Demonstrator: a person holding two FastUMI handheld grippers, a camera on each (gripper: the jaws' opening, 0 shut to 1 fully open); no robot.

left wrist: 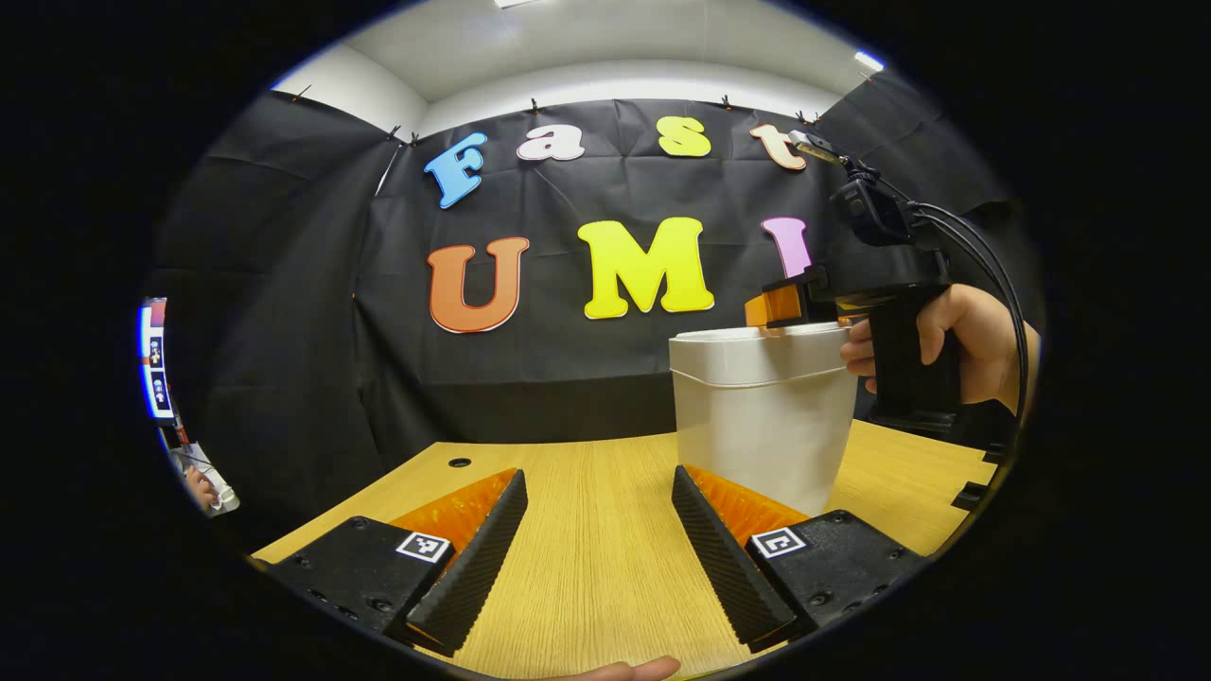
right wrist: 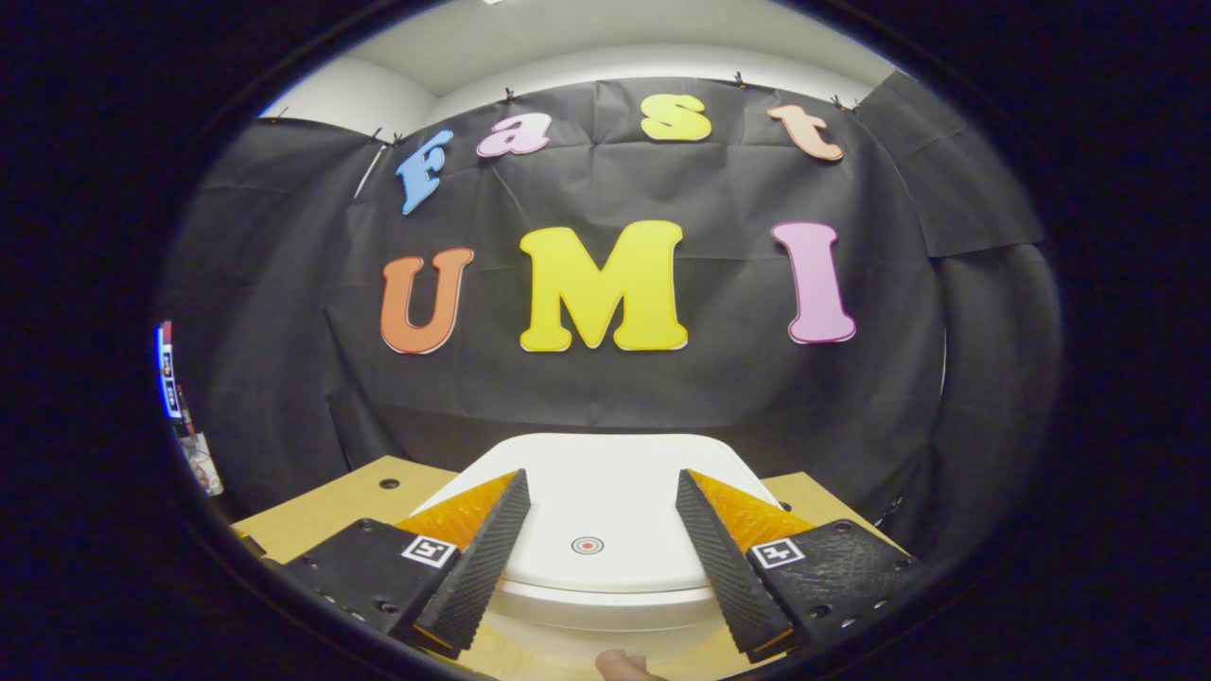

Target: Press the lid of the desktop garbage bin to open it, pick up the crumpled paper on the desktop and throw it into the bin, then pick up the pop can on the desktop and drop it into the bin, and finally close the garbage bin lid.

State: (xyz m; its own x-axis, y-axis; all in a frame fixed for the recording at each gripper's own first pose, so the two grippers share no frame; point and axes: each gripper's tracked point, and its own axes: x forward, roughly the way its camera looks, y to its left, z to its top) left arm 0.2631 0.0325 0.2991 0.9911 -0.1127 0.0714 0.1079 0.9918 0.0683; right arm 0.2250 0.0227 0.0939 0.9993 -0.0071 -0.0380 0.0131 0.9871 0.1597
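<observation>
We saw the left gripper (left wrist: 598, 530) open over bare tabletop (left wrist: 605, 567); right gripper (right wrist: 600, 539) open above the closed bin lid (right wrist: 587, 501), bin (left wrist: 762, 416) base cut off.

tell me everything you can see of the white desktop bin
The bin is white, plastic by its look, and stands upright on the wooden desk. Its body narrows toward the base. The flat lid, with rounded corners, lies closed and has a small red ring mark near its front edge. In the left gripper view the right tongs hang at the lid's top; contact can't be judged. In the right gripper view they straddle the mark, open.
</observation>
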